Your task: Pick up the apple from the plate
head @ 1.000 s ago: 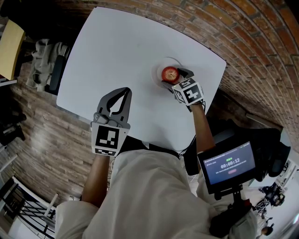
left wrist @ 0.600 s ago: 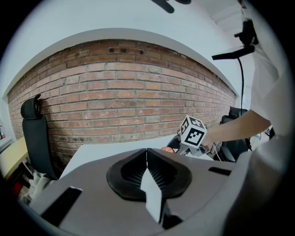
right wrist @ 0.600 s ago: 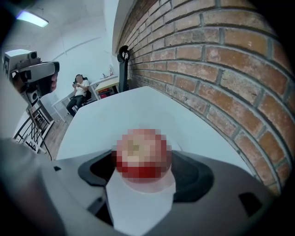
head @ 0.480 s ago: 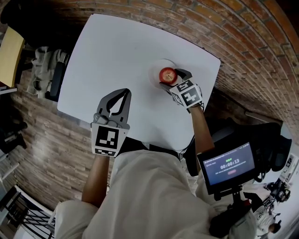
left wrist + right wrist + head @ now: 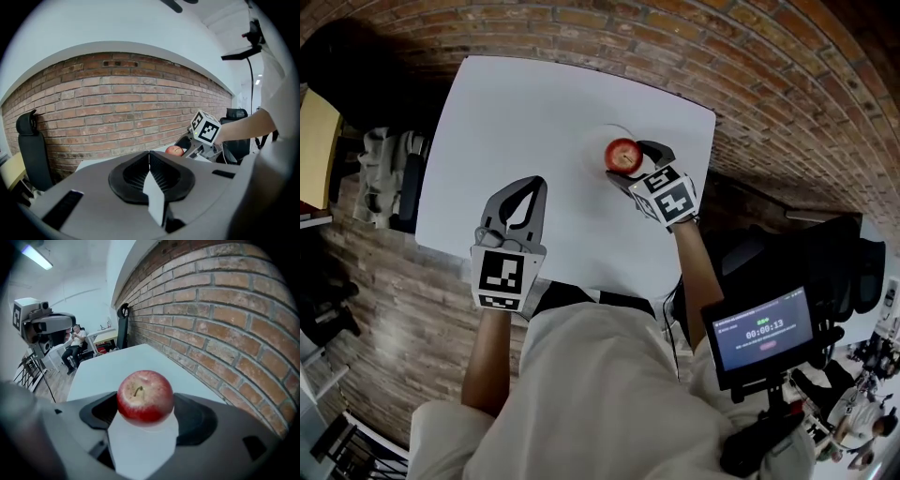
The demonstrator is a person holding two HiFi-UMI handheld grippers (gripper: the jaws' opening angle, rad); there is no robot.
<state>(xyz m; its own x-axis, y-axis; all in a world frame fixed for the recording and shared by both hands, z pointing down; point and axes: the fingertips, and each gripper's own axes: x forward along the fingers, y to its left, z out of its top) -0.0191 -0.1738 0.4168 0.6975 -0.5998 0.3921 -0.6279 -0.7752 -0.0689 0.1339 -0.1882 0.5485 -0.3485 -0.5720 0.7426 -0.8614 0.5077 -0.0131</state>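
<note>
right claw [image 5: 622,159]: clenched on apple [image 5: 145,397], stem upward | apple: held just over plate [image 5: 596,137] on table [image 5: 516,103], seemingly clear of it, gap poorly seen | left claw [image 5: 525,190]: closed, empty, well apart from apple

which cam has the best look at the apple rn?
Right gripper view: the apple fills the centre, stem visible, clamped by the right gripper. Head view shows it small from above; left gripper view, only a distant red speck.
</note>
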